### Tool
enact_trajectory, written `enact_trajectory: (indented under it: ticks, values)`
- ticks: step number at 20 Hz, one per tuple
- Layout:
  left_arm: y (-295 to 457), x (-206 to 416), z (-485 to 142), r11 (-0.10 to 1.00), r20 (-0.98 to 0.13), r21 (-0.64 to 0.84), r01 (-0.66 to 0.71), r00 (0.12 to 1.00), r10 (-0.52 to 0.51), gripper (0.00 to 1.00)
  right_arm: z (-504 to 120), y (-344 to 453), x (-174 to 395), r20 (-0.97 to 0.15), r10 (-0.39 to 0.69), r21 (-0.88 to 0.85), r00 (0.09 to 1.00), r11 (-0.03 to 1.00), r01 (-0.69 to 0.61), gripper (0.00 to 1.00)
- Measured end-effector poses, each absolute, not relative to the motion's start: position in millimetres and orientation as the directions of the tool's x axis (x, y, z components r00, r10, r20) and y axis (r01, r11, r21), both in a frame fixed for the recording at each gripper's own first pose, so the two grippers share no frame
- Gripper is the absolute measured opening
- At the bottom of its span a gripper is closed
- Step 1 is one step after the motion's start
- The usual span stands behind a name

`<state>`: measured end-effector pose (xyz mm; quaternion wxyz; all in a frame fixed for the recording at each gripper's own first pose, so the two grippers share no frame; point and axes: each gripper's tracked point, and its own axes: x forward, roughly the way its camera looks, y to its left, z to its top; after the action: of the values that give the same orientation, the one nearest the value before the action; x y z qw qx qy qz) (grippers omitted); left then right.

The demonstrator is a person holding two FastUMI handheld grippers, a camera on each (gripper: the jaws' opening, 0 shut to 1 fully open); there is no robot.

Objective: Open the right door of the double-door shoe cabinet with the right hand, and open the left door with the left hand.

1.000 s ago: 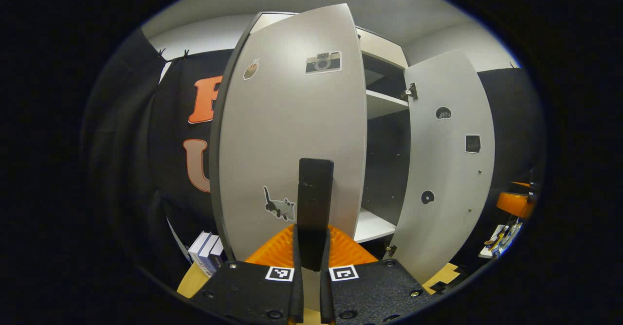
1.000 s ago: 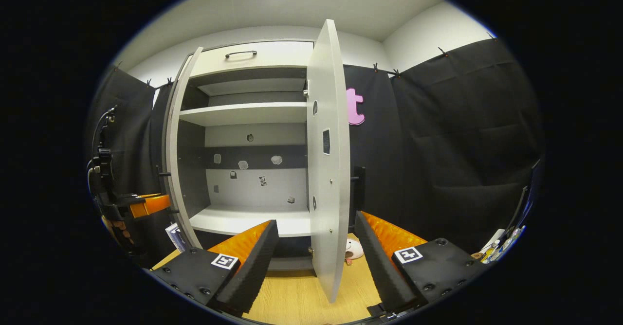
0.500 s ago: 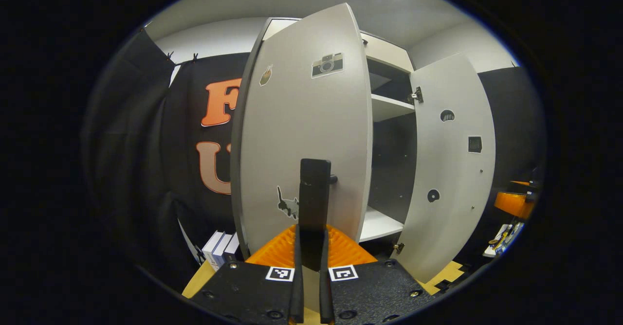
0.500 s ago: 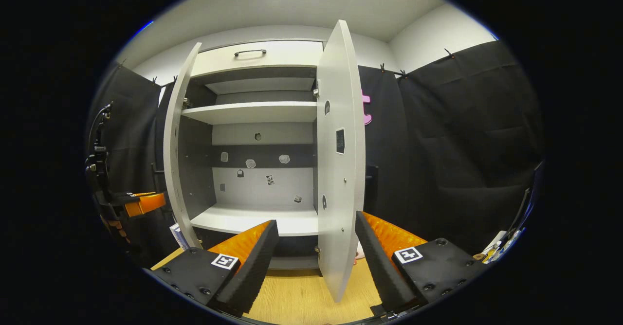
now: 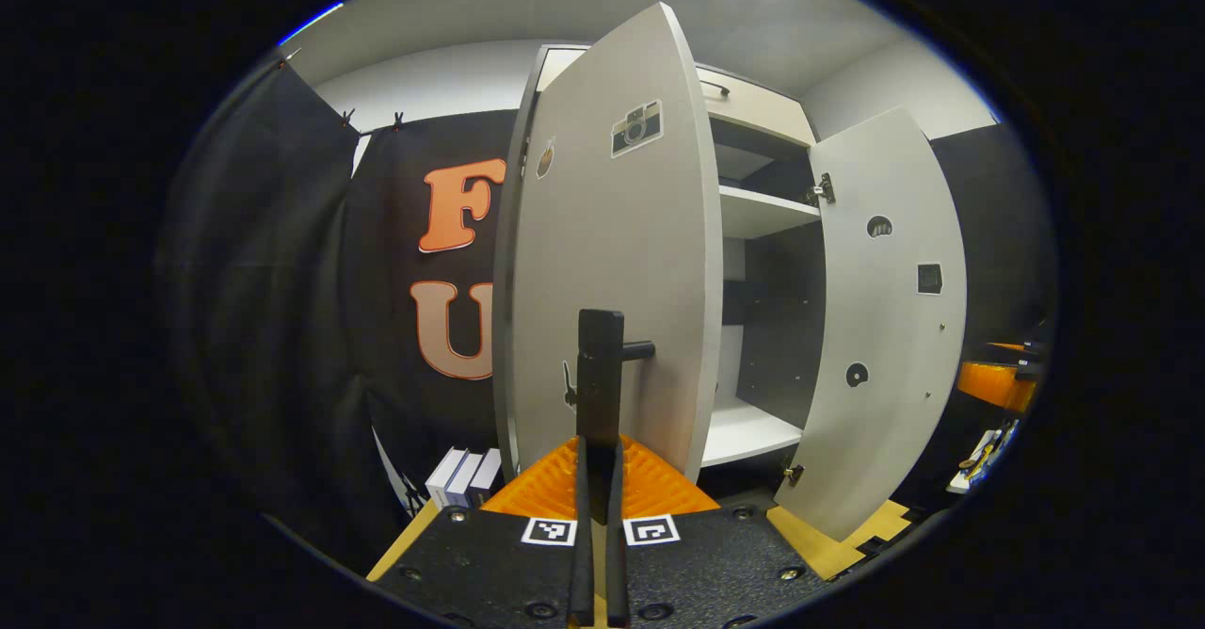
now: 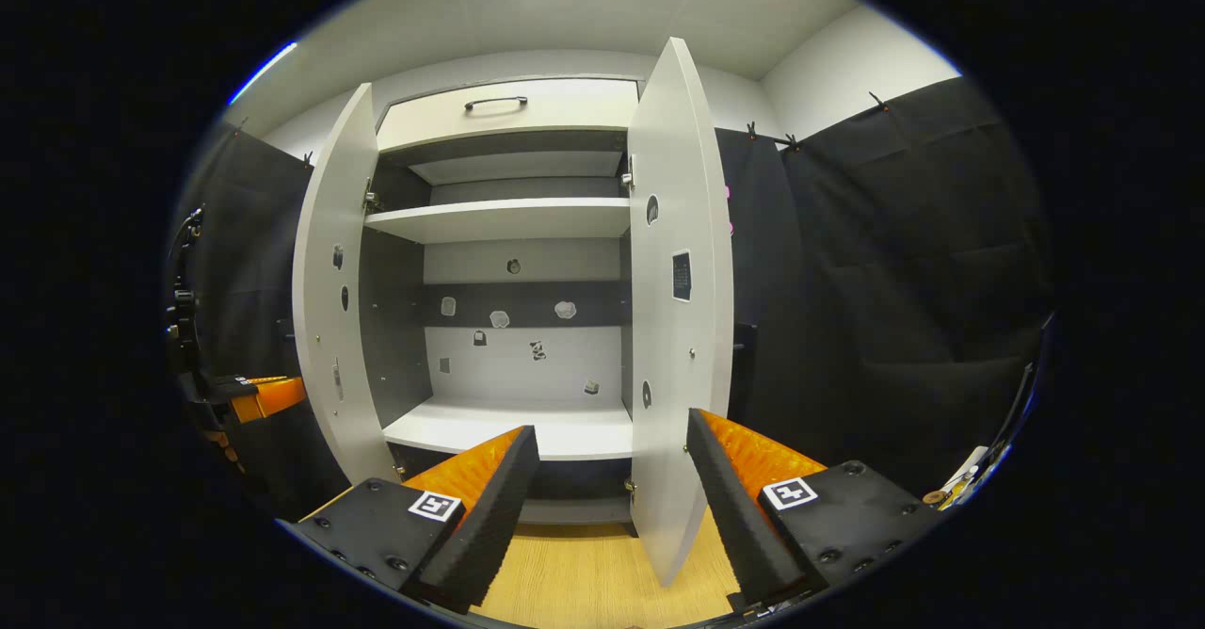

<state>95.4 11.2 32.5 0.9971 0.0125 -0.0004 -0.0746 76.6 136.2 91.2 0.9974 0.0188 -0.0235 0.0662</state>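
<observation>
L door [image 5: 612,262] swung wider w/ left gripper [image 5: 596,516] pulling its handle [image 5: 601,394].

Small stickers on the grey back panel inside the white shoe cabinet [image 6: 508,328]: too small to identify. Dark bar handle of the white left door [image 5: 600,394]: lower end hidden between the left gripper [image 5: 597,478] fingers. Small clutter at the far right edge [image 5: 979,445]: cut off, unreadable. Stacked white books [image 5: 461,476]: lower parts hidden.

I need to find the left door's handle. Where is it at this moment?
In the left gripper view the black handle stands at lower centre on the left door, clamped in the left gripper.
</observation>
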Motion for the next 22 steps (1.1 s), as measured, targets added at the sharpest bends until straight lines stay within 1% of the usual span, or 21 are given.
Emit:
enact_trajectory:
  ticks: [1,4,5,6,7,10,11,12,17,18,19,22]
  values:
    - [16,94,32,0.990,-0.001,0.021,0.141,0.990,-0.141,0.04,91,137,75,0.050,0.133,0.036,0.990,0.990,-0.135,1.00]
    - [30,90,34,0.993,0.006,0.010,0.120,0.993,-0.120,0.02,91,138,75,0.047,0.134,0.037,0.990,0.990,-0.136,1.00]
    - [34,88,34,0.993,0.005,0.009,0.114,0.993,-0.114,0.02,90,138,74,0.047,0.135,0.036,0.990,0.990,-0.136,0.94]
    - [38,88,35,0.994,0.003,0.007,0.111,0.994,-0.111,0.02,91,139,74,0.046,0.137,0.036,0.989,0.990,-0.139,0.94]
    - [41,88,35,0.994,-0.005,-0.005,0.109,0.994,-0.109,0.01,91,140,73,0.046,0.138,0.036,0.989,0.990,-0.140,1.00]
    - [49,85,36,0.992,-0.009,-0.020,0.124,0.992,-0.124,0.00,94,138,73,0.052,0.135,0.041,0.989,0.990,-0.137,1.00]
    - [52,85,35,0.992,-0.007,-0.017,0.124,0.992,-0.124,0.00,94,139,73,0.053,0.138,0.044,0.989,0.989,-0.140,0.93]
    - [55,85,36,0.992,-0.003,-0.009,0.126,0.992,-0.126,0.00,94,139,72,0.050,0.140,0.045,0.989,0.989,-0.143,1.00]
    - [80,84,39,0.995,-0.011,-0.003,0.098,0.995,-0.098,0.00,94,134,68,0.058,0.134,0.037,0.989,0.990,-0.136,1.00]
    - [88,83,39,0.997,-0.009,-0.006,0.083,0.996,-0.083,0.00,93,134,67,0.056,0.132,0.038,0.990,0.990,-0.134,0.94]
    - [94,84,40,0.997,-0.006,-0.008,0.071,0.997,-0.071,0.00,92,134,67,0.051,0.132,0.040,0.990,0.990,-0.134,1.00]
    - [112,81,39,0.999,-0.006,-0.021,0.039,0.999,-0.039,0.00,90,138,67,0.045,0.142,0.046,0.989,0.989,-0.144,1.00]
